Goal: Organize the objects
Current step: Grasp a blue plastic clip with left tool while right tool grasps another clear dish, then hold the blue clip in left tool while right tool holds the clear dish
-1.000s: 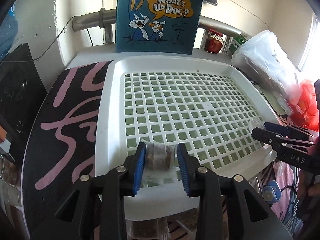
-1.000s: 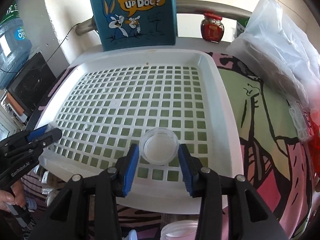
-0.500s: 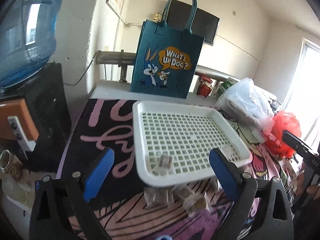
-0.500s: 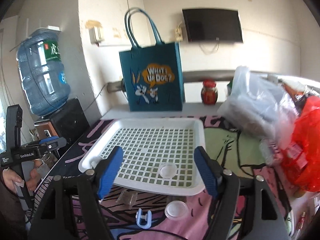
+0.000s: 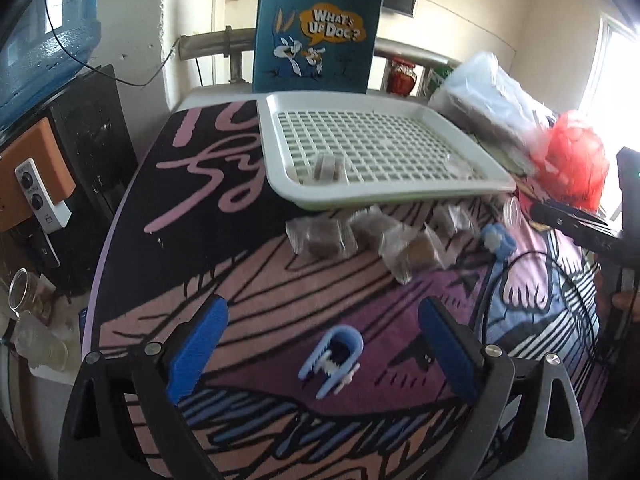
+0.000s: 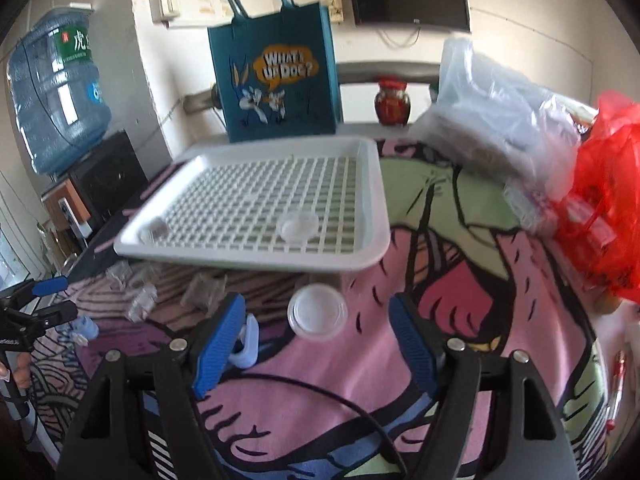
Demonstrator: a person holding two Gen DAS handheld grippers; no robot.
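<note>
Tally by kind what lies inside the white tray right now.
wrapped packet: 1
clear round lid: 1
Total in the white tray: 2

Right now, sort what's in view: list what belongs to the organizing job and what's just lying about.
Job:
tray
packet in tray
lid in tray
loose packets
loose lid
blue clips
left tongs, open
right tongs, open

Lying about:
tote bag
red jar
clear bag
red bag
water jug
</note>
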